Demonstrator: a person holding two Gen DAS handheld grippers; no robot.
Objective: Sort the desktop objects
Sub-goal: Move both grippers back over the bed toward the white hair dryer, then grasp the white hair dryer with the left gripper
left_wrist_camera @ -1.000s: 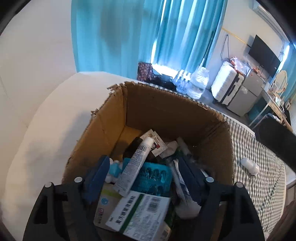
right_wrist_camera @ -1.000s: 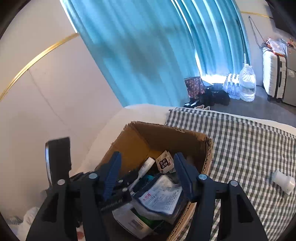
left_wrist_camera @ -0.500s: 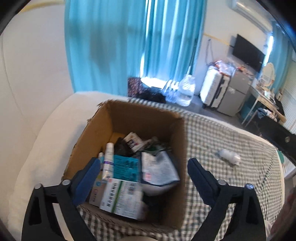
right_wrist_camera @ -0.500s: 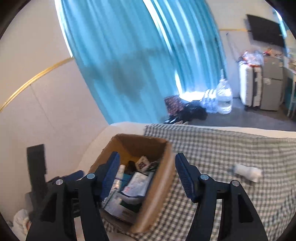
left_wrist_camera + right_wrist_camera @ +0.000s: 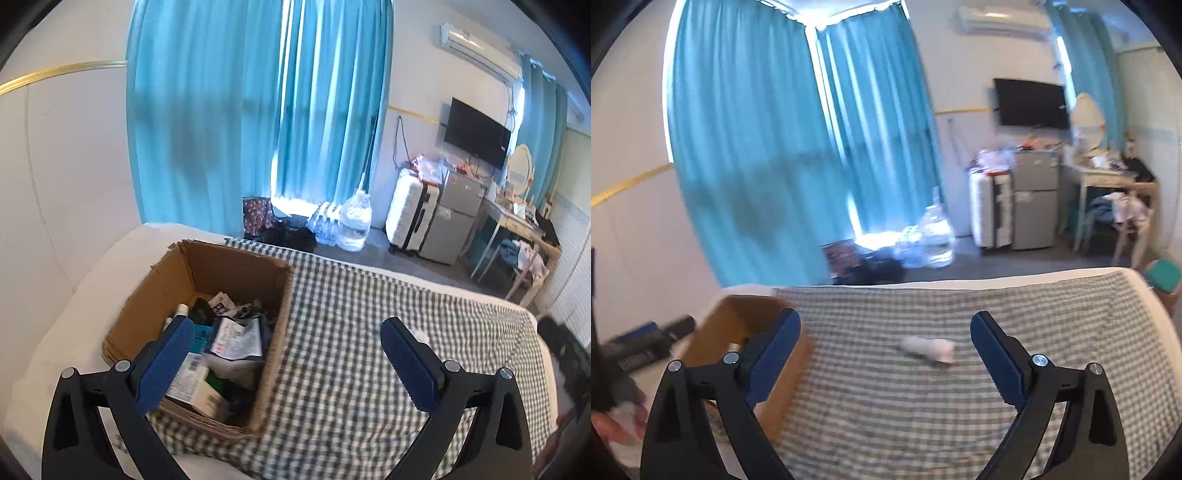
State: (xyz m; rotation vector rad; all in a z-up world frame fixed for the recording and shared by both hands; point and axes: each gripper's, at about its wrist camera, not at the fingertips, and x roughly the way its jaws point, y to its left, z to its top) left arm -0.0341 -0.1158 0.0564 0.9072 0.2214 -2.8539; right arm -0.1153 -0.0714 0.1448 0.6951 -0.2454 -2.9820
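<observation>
The small white bottle (image 5: 929,350) lies lengthwise left-to-right on the checked bedspread (image 5: 960,424), dead ahead of the wide-open, empty right claw (image 5: 884,363), while the open left claw (image 5: 288,363) sits nearer the cardboard box (image 5: 155,295).

The left hand-held gripper (image 5: 286,363) is seen from its own wrist camera, with two black arms reaching forward and spread wide apart. Each arm is tipped with a flat blue pad (image 5: 164,363), and nothing is held between the pads. The jaws are held fully apart and tilted slightly downward.

The right hand-held gripper (image 5: 884,356) is shown the same way in its own view: black arms splayed wide, blue pads (image 5: 995,362) facing each other across an unfilled gap, nothing gripped. At the lower left edge of the right wrist view, part of a blurred hand (image 5: 613,430) can be made out.
</observation>
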